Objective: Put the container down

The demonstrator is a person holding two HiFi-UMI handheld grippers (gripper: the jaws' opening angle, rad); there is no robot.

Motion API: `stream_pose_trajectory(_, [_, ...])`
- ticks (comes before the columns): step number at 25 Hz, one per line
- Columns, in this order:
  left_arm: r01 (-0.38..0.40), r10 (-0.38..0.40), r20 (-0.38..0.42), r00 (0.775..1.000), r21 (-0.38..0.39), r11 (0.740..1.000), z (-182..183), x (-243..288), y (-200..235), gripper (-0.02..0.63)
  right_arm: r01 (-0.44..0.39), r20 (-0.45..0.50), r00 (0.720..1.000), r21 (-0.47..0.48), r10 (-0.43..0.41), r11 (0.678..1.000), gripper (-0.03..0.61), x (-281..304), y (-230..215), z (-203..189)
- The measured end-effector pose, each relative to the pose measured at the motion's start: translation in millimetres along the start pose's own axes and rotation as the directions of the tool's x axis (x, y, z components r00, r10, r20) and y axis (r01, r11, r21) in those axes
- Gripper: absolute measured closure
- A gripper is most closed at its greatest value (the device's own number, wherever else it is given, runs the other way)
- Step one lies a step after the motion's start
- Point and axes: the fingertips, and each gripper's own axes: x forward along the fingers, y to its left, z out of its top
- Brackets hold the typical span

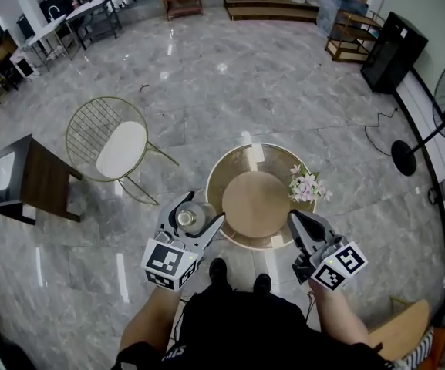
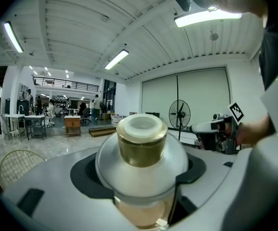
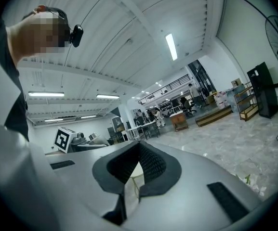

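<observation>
Brass-coloured at the neck and capped in white, the clear glass container (image 2: 141,150) sits upright between the jaws of the left gripper (image 1: 200,206), which are closed against its rounded body on both sides. In the head view it hangs over the floor, just beside the left edge of the round wood-toned surface (image 1: 257,203) and not yet above it. The step in hand appears to be carrying it across and setting it down. Doing that well likely means moving it inward over the bare middle of the surface, well apart from the pink and white flowers (image 1: 307,185) at the right rim. It should be kept level on the way down, and the jaws parted only once the base rests flat. Letting go early could tip or crack the glass. The right gripper (image 1: 294,218) hovers near the surface's front right edge, its jaws drawn together with nothing between them.
</observation>
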Motion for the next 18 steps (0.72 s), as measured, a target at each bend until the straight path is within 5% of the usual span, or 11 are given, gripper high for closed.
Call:
stream_pose_trajectory(8, [0.074,-0.072,-0.029,0.997,0.037,0.997,-19,-4,66,0.272,0.093,0.011,0.996,0.022,-0.094,0.995,0.563,61,19,-20])
stream_pose_trajectory(18, [0.133,-0.134,-0.108,0.985,-0.01,0.991,-75,51,90,0.272,0.163,-0.064,0.985,0.069,-0.159,0.984,0.563,86,-23,-66])
